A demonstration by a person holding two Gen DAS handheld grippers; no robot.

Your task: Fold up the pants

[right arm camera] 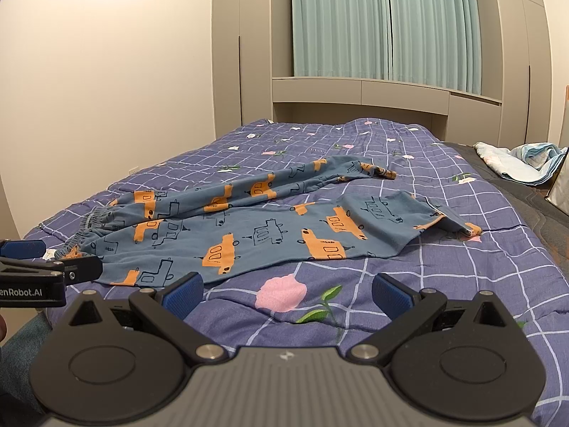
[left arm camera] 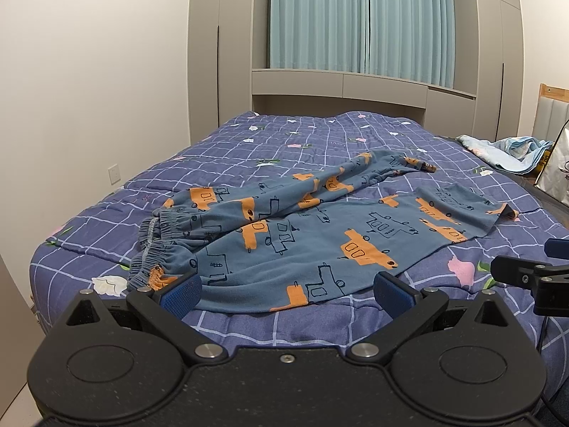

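Note:
Blue pants (left arm camera: 302, 227) with orange car prints lie spread on the bed, waistband at the left, both legs running to the right; the far leg is crumpled. They also show in the right wrist view (right arm camera: 270, 224). My left gripper (left arm camera: 286, 293) is open and empty, hovering at the near edge of the pants by the waist end. My right gripper (right arm camera: 287, 293) is open and empty over the bare quilt, just short of the near leg's edge. Each gripper shows at the side of the other's view.
The bed carries a purple checked quilt (left arm camera: 320, 142) with flower prints. A crumpled light blue cloth (left arm camera: 508, 153) and a bag (left arm camera: 554, 167) sit at the right. Wardrobes and a curtained window (left arm camera: 359, 17) stand behind; a wall is at the left.

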